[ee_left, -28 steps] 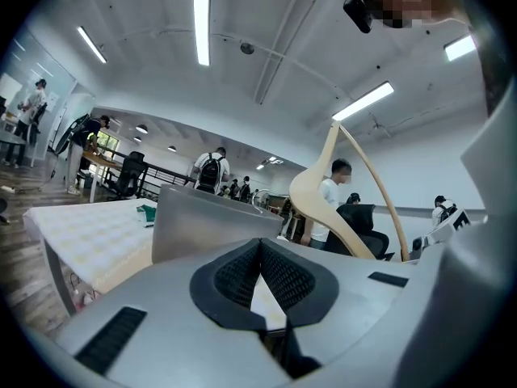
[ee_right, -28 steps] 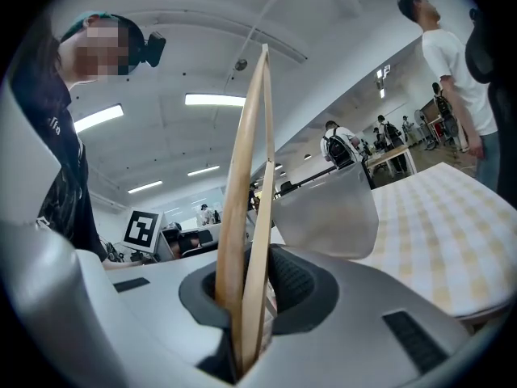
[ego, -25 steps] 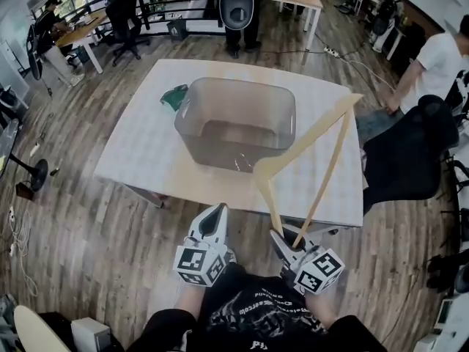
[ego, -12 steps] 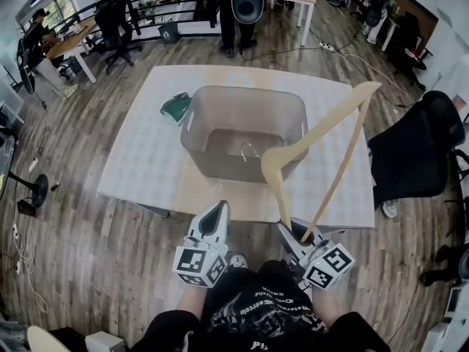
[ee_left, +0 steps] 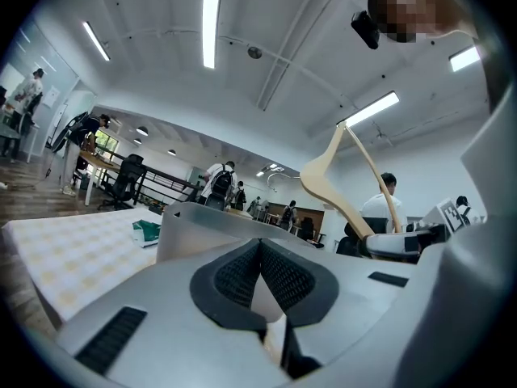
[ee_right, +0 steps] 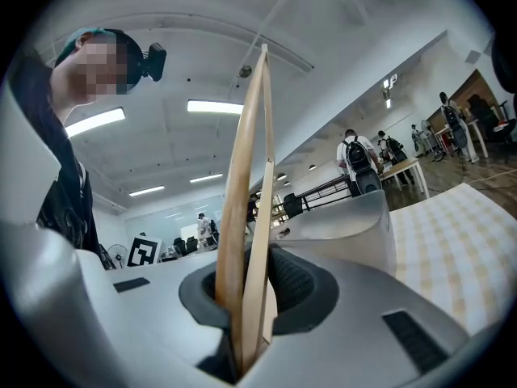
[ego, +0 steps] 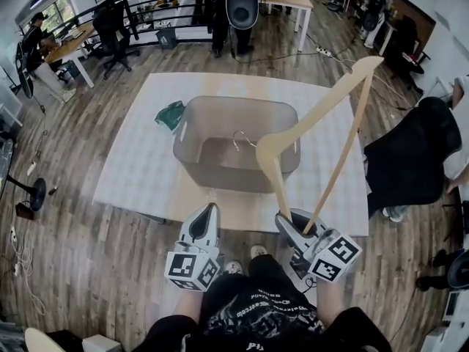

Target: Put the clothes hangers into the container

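Wooden hanger (ego: 272, 147) sits clamped at its end in the fingers of our right gripper (ego: 297, 227), long axis slanting up and away above the counter (ego: 139, 152). The container (ego: 220, 174) lies ahead and left of that grip; our left gripper (ego: 204, 218), fingers closed on nothing, is nearer.

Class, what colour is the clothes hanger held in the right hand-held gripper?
Light tan, like bare wood. The clothes hanger shows best in the head view.
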